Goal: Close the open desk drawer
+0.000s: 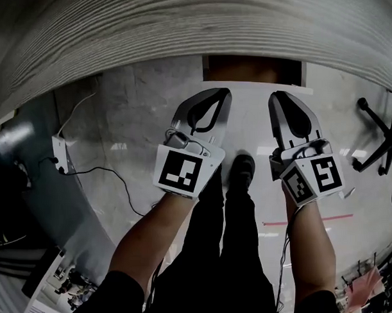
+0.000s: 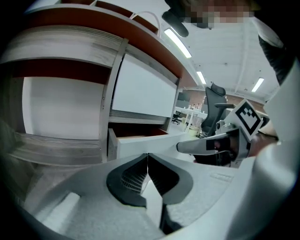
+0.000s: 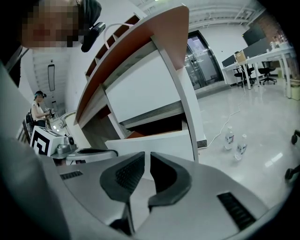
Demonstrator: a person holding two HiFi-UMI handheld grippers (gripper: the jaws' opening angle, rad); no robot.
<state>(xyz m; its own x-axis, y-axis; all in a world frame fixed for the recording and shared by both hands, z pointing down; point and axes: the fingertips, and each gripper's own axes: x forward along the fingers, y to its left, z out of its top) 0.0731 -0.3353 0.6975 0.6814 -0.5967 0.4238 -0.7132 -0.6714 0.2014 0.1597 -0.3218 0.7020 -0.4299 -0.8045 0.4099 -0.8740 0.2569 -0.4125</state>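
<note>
Head view: open drawer at top centre of frame, brown inside showing, white front edge facing the person, sticking out from under the grey wood-grain bench. Left gripper and right gripper are side by side just below the drawer front, both pointing at it and not touching it. A shoe stands on the floor between them. An office chair is at the right edge and a black cable at the left.

Left gripper view: left gripper fingers together, tips meeting, nothing held. Drawer just above the tips at frame centre, pulled out.

Right gripper view: right gripper fingers nearly together with only a thin slit between them, so it looks closed, though wide-angle distortion makes that hard to judge; nothing in the slit. Drawer white front right behind the tips, mid frame. Two bottles on the floor at right.
</note>
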